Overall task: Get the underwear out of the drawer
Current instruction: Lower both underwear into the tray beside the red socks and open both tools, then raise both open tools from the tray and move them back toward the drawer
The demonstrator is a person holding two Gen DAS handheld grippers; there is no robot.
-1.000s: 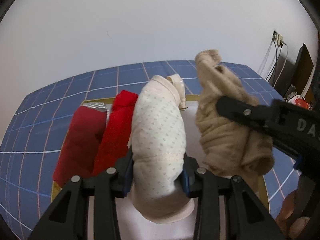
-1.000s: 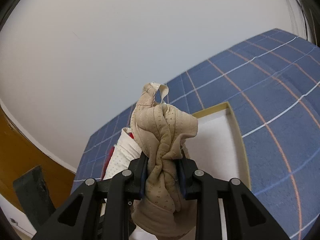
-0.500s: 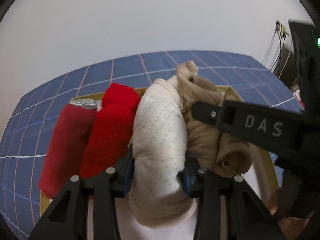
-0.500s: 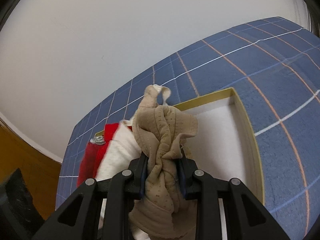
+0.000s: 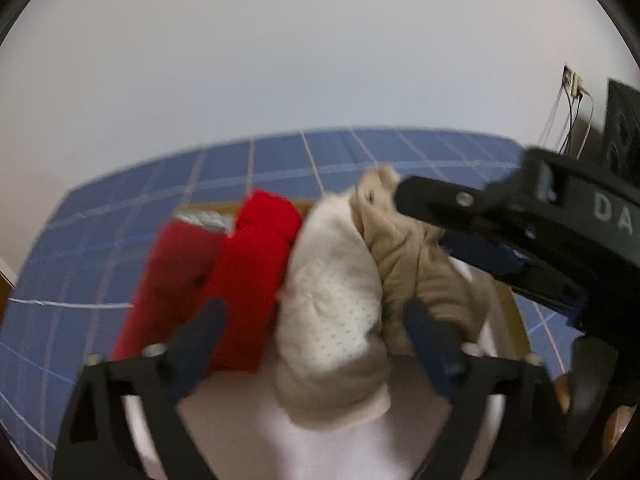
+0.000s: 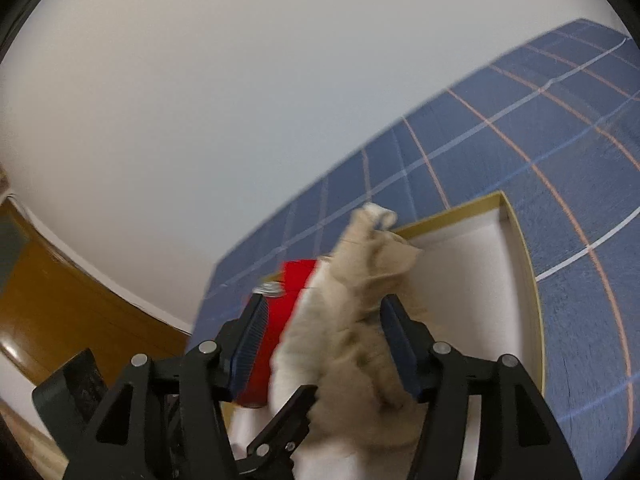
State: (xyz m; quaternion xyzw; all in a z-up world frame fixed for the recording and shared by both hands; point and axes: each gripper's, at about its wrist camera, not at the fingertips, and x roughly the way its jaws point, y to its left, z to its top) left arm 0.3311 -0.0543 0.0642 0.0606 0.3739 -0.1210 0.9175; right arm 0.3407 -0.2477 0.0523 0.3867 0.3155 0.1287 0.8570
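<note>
Left wrist view: the left gripper, clamped on the white roll a second ago, now has its jaws swinging wide and clear of it; the roll lies in the box between the red roll and the tan roll. Right wrist view: the right gripper was pinching the tan roll; its jaws are opening, cloth loose between them, resting in the box. Both pieces look released inside, so nothing is out yet.
</note>
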